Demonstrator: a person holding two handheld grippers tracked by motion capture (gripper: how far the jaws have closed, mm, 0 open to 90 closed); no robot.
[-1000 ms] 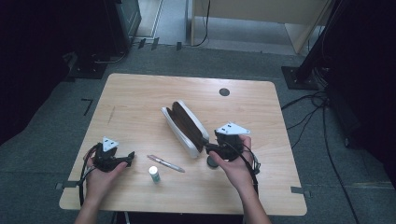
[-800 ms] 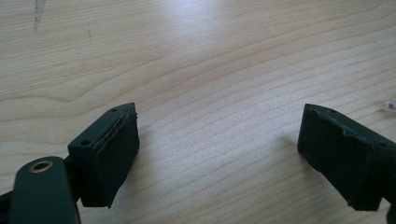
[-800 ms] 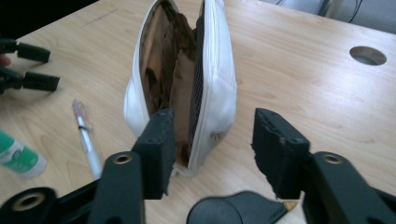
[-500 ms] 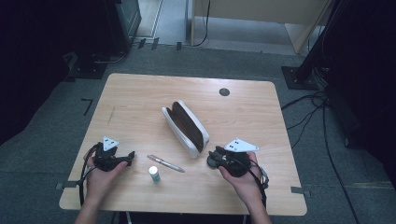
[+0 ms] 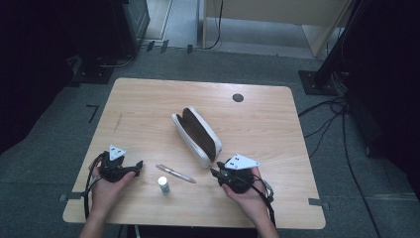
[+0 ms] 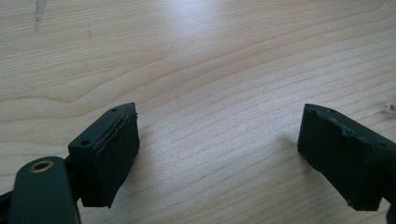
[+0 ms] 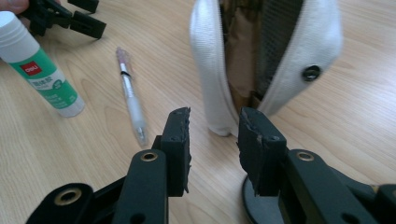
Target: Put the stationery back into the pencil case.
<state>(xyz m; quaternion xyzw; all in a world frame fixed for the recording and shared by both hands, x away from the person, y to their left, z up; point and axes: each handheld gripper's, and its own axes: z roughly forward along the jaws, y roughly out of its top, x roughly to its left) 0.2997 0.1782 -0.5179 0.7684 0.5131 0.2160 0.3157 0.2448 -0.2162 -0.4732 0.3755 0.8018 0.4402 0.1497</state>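
Right tool (image 5: 214, 173) drew back, near table edge (image 5: 198, 223).

Both forearms are bare, with no sleeve in sight in the high view. The left gripper (image 5: 119, 167) is black with a small pale grey three-cornered plate on top, and a black cable loops from its left side. The right gripper (image 5: 233, 174) is also black and carries a larger grey three-cornered plate dotted with dark holes; a black cable trails from it along the forearm. In the gripper views the fingers (image 6: 112, 154) are blocky black pads with worn, chipped edges and small screw holes, and brass-ringed pivot holes sit in the black arms behind the fingers (image 7: 180, 149).
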